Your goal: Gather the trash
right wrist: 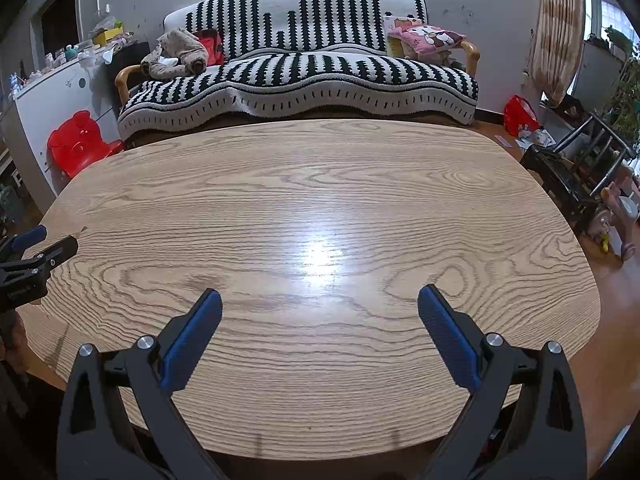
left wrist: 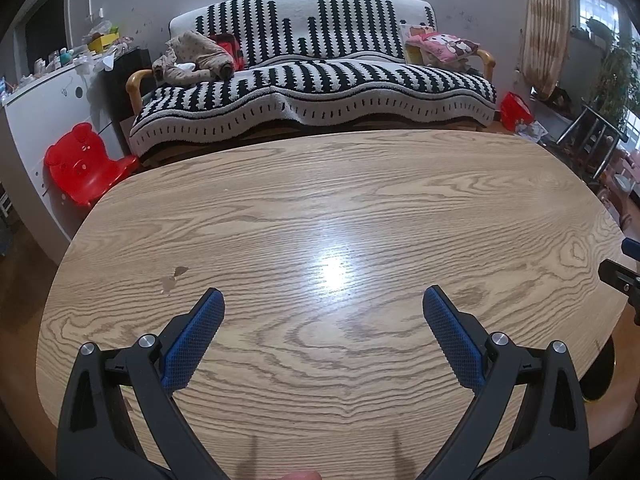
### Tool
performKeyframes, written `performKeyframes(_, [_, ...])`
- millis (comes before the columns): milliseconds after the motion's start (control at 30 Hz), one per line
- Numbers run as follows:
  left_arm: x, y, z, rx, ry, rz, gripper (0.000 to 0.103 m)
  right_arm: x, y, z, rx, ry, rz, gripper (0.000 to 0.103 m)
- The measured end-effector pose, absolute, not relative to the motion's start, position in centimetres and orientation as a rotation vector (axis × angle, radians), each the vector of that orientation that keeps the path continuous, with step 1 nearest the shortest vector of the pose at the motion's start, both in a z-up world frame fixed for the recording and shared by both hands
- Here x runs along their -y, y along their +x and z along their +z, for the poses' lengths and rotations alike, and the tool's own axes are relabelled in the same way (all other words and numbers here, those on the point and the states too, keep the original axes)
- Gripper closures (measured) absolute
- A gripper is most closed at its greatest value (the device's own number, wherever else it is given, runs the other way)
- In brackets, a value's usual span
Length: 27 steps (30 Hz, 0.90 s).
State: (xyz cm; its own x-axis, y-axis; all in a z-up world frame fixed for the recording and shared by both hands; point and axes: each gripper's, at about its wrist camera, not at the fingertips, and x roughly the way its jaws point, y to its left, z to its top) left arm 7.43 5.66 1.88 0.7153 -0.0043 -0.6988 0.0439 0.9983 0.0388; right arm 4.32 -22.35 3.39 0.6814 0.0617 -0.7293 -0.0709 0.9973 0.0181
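Both claws spread wide, nothing held: left gripper, right gripper over the wooden table. No trash visible on it, so grip points and handling can't be judged.

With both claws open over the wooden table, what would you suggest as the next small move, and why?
I would probably swing the right claw toward the floor on its right. The table shows only wood grain and glare, so there is nothing to pick up there, while loose papers lie by the red bag. The left claw is also open and holds nothing.
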Motion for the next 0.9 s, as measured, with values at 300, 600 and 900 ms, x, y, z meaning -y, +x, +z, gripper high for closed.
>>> performKeyframes(300, [-5.45,7.51,1.93,-0.772,0.054,-0.034,0.007,22.24,4.37,3.23,-0.82,-0.015,0.071,0.008])
performKeyframes(600, [-5.18,7.58,1.92,-0.762,0.072,-0.03,0.007,22.3,4.35,3.14,-0.82,-0.014,0.07,0.008])
performKeyframes(900, [-5.08,7.95,2.01,-0.762,0.108,-0.011,0.007,22.2,4.47,2.85,-0.822,-0.012,0.069,0.008])
